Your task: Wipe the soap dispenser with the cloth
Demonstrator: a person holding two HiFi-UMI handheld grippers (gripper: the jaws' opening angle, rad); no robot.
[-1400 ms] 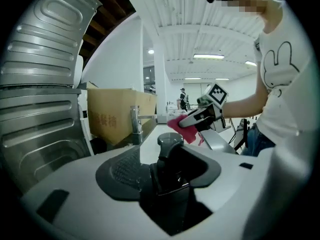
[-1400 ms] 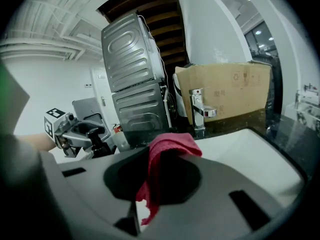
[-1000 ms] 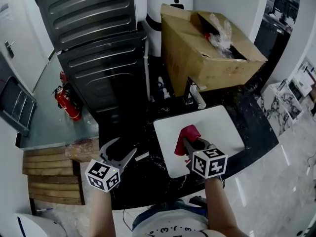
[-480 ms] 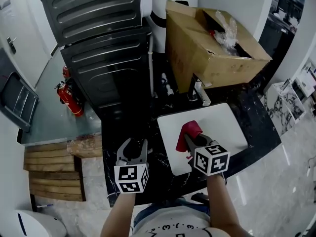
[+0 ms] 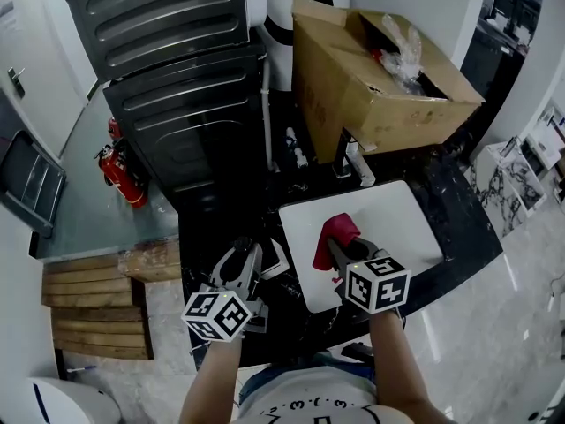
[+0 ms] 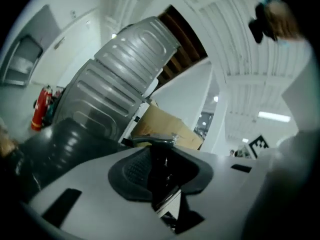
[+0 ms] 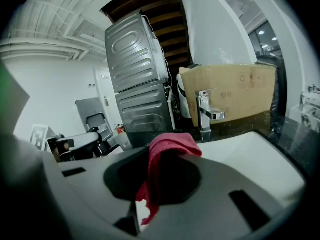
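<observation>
My left gripper (image 5: 252,268) is over the dark counter, just left of the white sink (image 5: 397,219). Its jaws have just been closing, and a dark soap dispenser (image 6: 161,166) with a chrome pump top stands between them, gripped by the pads. A white part of the dispenser (image 5: 274,266) shows beside the jaws. My right gripper (image 5: 341,253) hangs over the sink's near left part, shut on a red cloth (image 5: 336,234). The cloth (image 7: 167,151) drapes over the jaws of the right gripper (image 7: 159,176) in its own view. Cloth and dispenser are apart.
A chrome faucet (image 5: 357,164) stands behind the sink, with an open cardboard box (image 5: 380,78) beyond it. Dark stacked appliances (image 5: 185,113) fill the back left. A red fire extinguisher (image 5: 121,177) and a wooden pallet (image 5: 88,312) are on the floor to the left.
My left gripper has shifted right toward the sink, rolled, and closed its jaws round the dispenser. The right gripper and cloth have kept still.
</observation>
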